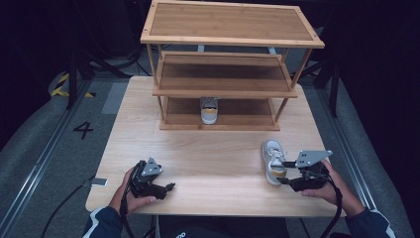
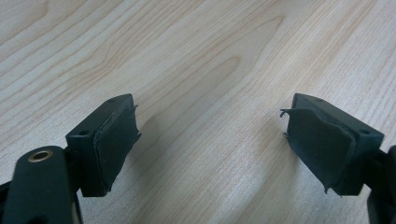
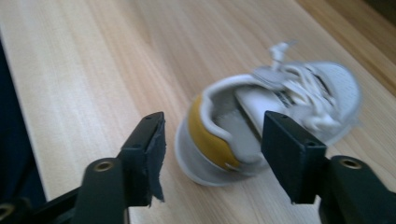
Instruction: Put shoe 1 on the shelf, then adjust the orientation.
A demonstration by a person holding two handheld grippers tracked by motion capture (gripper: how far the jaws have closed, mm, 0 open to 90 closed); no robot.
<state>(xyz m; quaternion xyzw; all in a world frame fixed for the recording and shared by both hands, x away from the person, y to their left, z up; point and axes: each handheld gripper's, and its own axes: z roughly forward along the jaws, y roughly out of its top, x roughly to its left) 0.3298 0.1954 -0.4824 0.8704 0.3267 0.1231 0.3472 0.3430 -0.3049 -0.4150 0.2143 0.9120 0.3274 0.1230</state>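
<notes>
Right tool (image 3: pixel 210 154) straddles the small white sneaker's (image 3: pixel 266 116) yellow-banded heel at my four o'clock, jaws part-open, not gripping; I judge it light, soft-walled, best pinched there.

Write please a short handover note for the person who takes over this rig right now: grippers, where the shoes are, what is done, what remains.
Left gripper: open, nothing between its jaws, resting low over the table at the near left.
Right gripper: jaws either side of the heel of the near shoe; a gap shows at one pad, so no firm grip can be confirmed.
Near shoe: white with a yellow heel, at the near right of the table.
Second shoe: already on the bottom shelf of the wooden rack.
Done: one shoe shelved.
Left, probably: close on the near shoe and set it beside its partner.
</notes>
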